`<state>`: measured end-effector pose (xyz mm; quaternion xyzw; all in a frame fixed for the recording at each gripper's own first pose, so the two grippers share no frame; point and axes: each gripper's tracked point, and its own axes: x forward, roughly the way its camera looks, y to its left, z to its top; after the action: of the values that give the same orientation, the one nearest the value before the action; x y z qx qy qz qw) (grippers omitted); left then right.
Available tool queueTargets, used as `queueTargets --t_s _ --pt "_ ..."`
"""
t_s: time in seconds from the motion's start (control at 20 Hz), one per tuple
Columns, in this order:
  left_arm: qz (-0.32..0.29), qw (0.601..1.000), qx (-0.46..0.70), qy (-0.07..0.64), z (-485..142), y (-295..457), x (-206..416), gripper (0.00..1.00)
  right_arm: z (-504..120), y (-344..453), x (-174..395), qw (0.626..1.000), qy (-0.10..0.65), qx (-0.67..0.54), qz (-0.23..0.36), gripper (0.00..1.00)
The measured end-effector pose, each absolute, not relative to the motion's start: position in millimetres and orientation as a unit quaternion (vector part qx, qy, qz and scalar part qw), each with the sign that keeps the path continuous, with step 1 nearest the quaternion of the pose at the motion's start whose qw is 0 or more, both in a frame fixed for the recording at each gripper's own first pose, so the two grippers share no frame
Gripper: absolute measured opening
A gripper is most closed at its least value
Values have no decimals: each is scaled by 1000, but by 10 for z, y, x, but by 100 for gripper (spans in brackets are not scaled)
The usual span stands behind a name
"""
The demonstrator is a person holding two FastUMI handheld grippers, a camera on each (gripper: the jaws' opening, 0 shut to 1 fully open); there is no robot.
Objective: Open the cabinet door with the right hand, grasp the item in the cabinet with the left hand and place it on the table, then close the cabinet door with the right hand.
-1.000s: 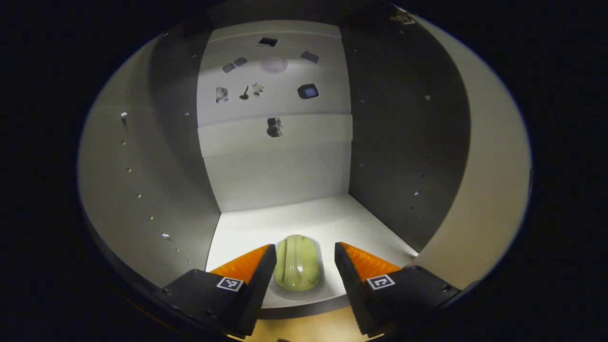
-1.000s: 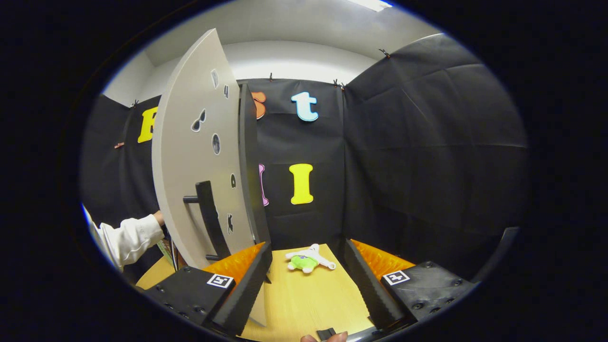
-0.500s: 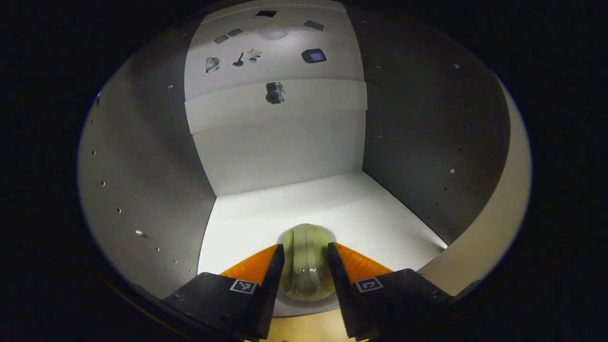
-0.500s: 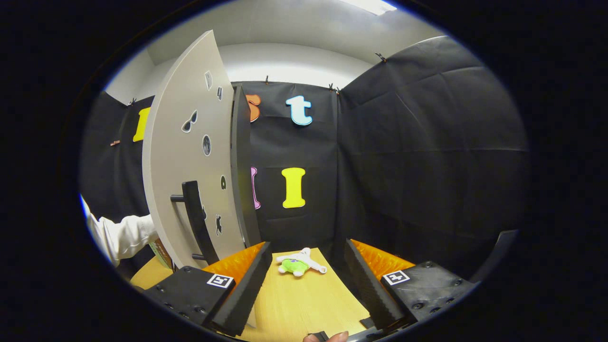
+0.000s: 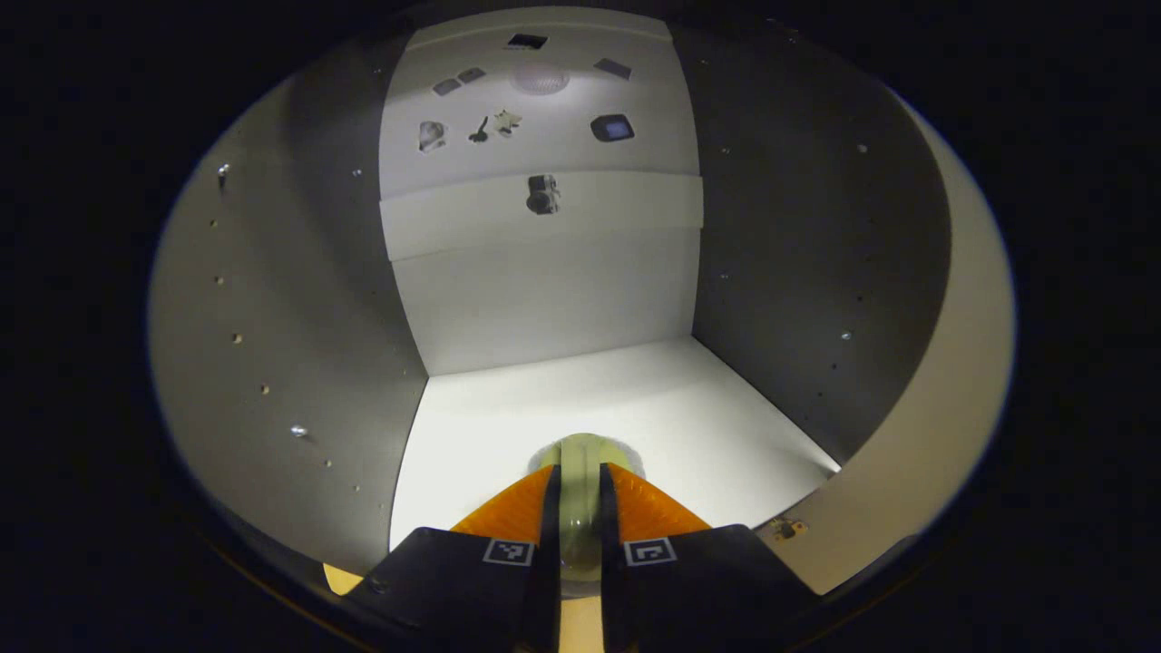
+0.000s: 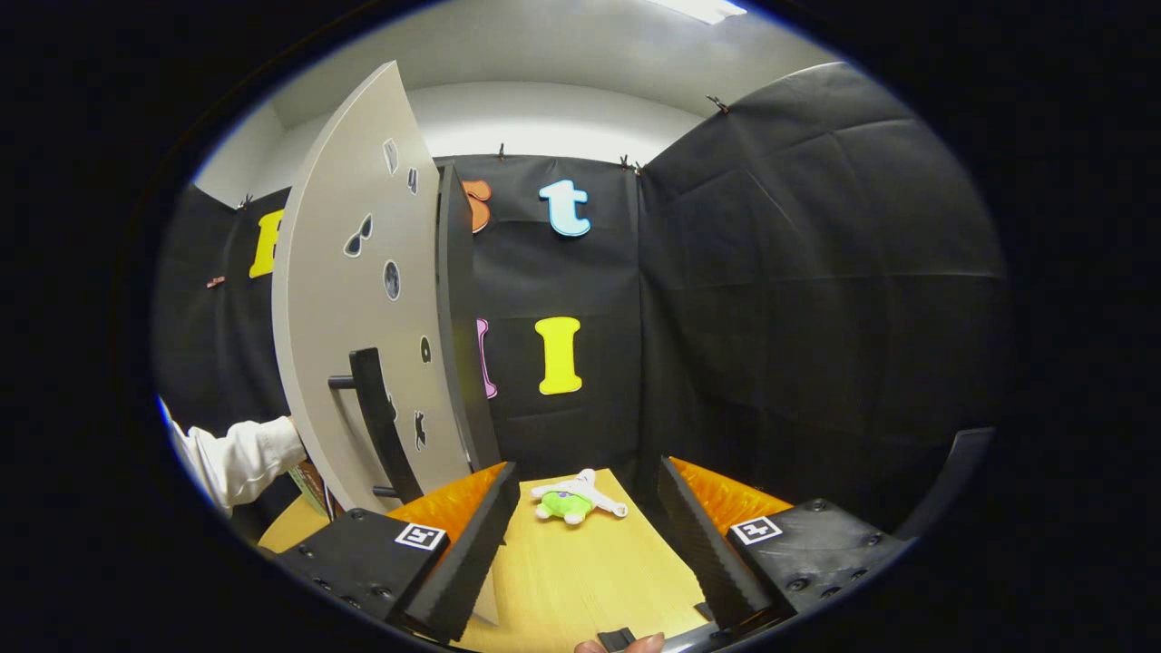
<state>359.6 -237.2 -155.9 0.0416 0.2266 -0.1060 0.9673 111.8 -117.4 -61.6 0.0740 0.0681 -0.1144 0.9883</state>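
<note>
In the left gripper view, a pale green rounded item [image 5: 580, 503] sits at the front of the white cabinet floor [image 5: 635, 408], squeezed between the fingers of my left gripper [image 5: 579, 521], which is shut on it. In the right gripper view, the grey cabinet door [image 6: 354, 299] stands swung open at the left, edge-on, with its black bar handle [image 6: 376, 408] facing me. My right gripper [image 6: 585, 535] is open over the wooden table [image 6: 590, 580], holding nothing, to the right of the door.
A small green and white plush toy [image 6: 571, 501] lies on the table near the far wall. A white sleeve [image 6: 240, 458] reaches in behind the door. Grey cabinet side walls [image 5: 290, 363] with peg holes flank the left gripper. A fingertip [image 6: 626, 645] shows at the bottom edge.
My left gripper has closed from wide open onto the green item inside the cabinet. The right gripper has shifted only slightly and stays open beside the door.
</note>
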Motion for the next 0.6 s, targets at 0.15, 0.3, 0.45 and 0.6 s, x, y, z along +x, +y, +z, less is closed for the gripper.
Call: queueTargets --t_s 0.15,0.3,0.45,0.6 --pt "-110 972 35 205 -1407 -2327 3230 22 -616 -1108 1172 989 67 80 -104 98" --pt "-112 975 32 190 -1371 -2298 2796 22 -638 -1037 1244 988 69 98 -96 98" --pt "-105 977 31 181 -1449 -2267 2398 22 -633 -1033 1298 989 66 98 -92 98" --pt "-95 979 33 179 -1672 -2253 2000 22 -614 -1075 1317 990 59 90 -93 98"
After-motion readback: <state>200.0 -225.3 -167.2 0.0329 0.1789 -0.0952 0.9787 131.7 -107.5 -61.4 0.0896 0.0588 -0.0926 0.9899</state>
